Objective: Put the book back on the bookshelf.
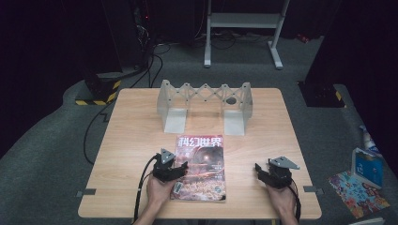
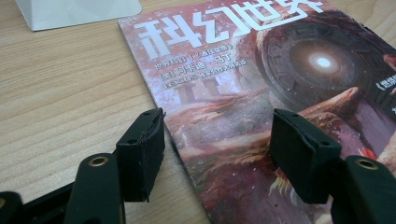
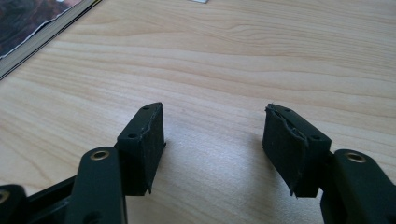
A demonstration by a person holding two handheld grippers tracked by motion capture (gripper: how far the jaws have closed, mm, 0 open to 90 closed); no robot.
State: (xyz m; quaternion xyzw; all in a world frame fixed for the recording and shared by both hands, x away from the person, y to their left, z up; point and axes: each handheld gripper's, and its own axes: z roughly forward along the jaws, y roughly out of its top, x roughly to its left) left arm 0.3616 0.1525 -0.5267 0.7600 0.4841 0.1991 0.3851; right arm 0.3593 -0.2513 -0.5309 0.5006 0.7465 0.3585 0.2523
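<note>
Left gripper (image 2: 217,154) jaws straddle the magazine (image 2: 261,116) edge, open; lower them flat before pinching. Right gripper (image 3: 212,149) jaws gape over bare worktop (image 3: 224,56).

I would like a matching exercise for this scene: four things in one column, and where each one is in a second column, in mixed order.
Things:
1. magazine
2. folding rack
3. left gripper
4. right gripper

Places:
A. over bare wood, right of the magazine
B. standing at the far side of the table
C. at the magazine's left edge, jaws open astride it
D. lying flat at the near middle of the table

Pairs: 1-D, 2-B, 3-C, 4-A
</note>
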